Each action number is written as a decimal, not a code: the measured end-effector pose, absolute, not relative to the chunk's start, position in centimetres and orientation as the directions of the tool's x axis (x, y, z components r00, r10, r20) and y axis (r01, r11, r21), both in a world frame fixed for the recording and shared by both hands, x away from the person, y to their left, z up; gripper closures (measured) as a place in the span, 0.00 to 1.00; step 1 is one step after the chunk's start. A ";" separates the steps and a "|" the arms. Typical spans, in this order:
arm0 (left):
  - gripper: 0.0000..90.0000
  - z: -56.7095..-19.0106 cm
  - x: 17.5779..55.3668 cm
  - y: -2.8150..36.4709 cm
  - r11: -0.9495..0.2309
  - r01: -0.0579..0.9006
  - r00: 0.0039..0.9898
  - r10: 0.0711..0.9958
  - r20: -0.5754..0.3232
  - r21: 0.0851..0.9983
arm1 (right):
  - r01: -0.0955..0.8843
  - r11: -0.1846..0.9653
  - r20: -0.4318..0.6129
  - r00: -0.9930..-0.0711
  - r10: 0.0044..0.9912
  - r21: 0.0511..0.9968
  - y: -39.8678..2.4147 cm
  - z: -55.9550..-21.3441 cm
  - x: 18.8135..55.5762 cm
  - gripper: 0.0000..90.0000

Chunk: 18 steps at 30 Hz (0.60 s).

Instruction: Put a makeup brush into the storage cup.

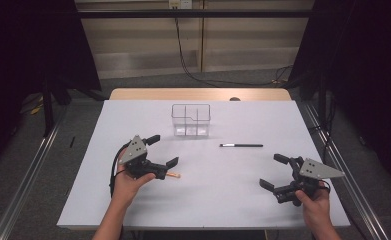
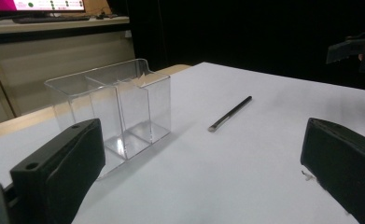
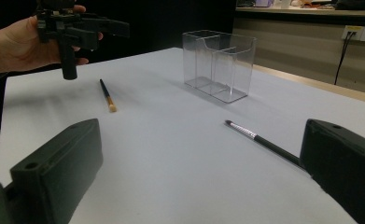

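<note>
Table (image 1: pixel 203 195): white top, wooden strip along the far edge.

Clear organiser (image 1: pixel 191 120): transparent plastic, divided into compartments, upright, toward the far middle of the table. Nothing seen inside.

Black pen (image 1: pixel 241 145): lies flat, right of and nearer than the organiser, well apart from it. Long axis runs left to right across the table in the high view; pale tip at its left end, toward the organiser side.

Small brush (image 1: pixel 172 175): dark handle, tan bristle end. Lies flat on the near-left part of the table, just beside the left claw. Long axis roughly left to right in the high view, bristles pointing right; most of the handle is hidden under the claw there. In the right gripper view it lies bare on the table below the raised claw.

Left claw (image 1: pixel 162 151): jaws spread wide, holding nothing. Held in the left hand (image 1: pixel 128 180), forearm entering from the bottom edge; raised above the table, jaws pointing right and away, toward the organiser.

Right claw (image 1: pixel 274 171): jaws spread wide, holding nothing. Held in the right hand (image 1: pixel 314 202) at the near-right of the table, jaws pointing left toward the table's middle.
</note>
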State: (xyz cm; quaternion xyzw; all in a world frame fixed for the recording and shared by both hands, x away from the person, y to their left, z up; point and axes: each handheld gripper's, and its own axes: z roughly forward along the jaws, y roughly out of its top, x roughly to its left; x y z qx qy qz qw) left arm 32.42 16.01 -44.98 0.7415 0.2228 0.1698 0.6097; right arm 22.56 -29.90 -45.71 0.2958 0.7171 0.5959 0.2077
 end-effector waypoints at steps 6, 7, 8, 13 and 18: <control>0.00 -44.7 32.6 15.9 -0.202 0.163 0.844 0.536 -0.031 0.966 | 0.178 0.110 0.058 -0.736 0.674 0.978 -30.1 -45.7 22.5 0.00; 0.00 -44.6 32.7 15.8 -0.212 0.172 0.845 0.534 -0.033 0.962 | 0.180 0.109 0.060 -0.735 0.676 0.978 -30.1 -45.7 22.5 0.00; 0.00 -44.6 32.7 15.7 -0.219 0.185 0.847 0.530 -0.042 0.958 | 0.180 0.110 0.060 -0.734 0.676 0.977 -30.1 -45.7 22.5 0.00; 0.00 -44.1 32.8 15.2 -0.309 0.216 0.858 0.513 -0.029 0.926 | 0.178 0.112 0.057 -0.735 0.675 0.978 -30.1 -45.7 22.5 0.00; 0.00 -43.9 33.1 15.0 -0.388 0.250 0.870 0.492 -0.029 0.887 | 0.178 0.112 0.057 -0.737 0.673 0.978 -30.1 -45.7 22.5 0.00</control>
